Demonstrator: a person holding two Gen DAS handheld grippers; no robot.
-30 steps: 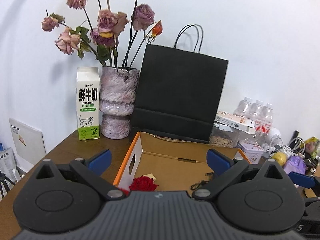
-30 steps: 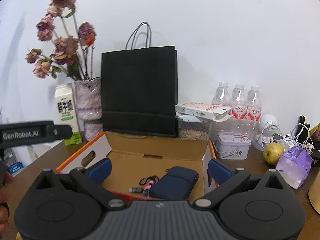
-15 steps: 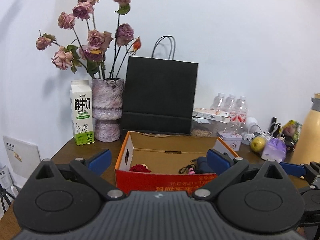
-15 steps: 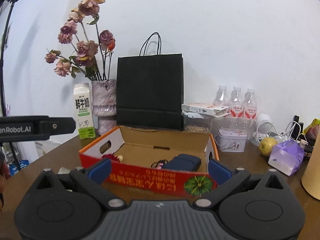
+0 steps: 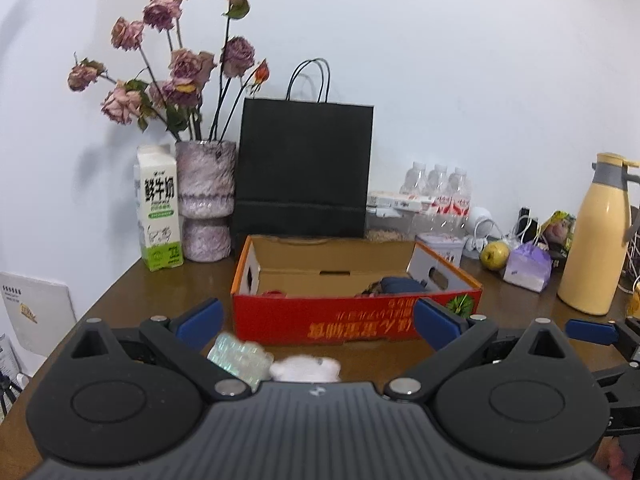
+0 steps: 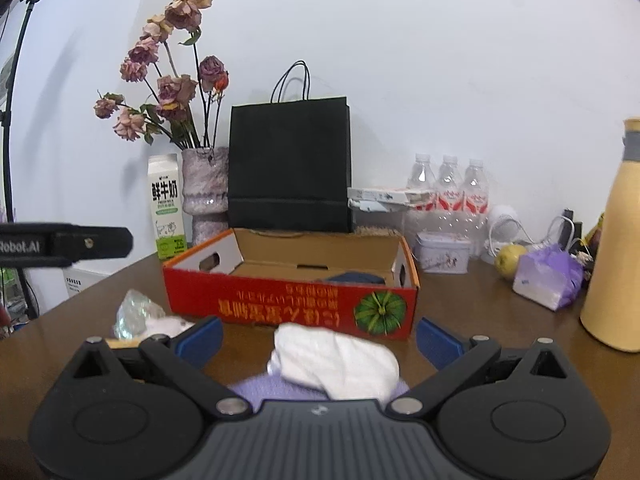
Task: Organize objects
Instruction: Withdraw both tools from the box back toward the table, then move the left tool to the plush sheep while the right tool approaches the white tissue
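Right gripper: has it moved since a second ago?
Yes. The right gripper has pulled back from over the red box, which now sits farther ahead on the table.

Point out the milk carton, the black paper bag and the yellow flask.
milk carton (image 5: 160, 208): left wrist view, front label.
black paper bag (image 5: 304, 168): left wrist view, front panel.
yellow flask (image 5: 596, 248): left wrist view, middle of body.

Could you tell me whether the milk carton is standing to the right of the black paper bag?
No, the milk carton stands left of the vase, which itself is left of the black paper bag.
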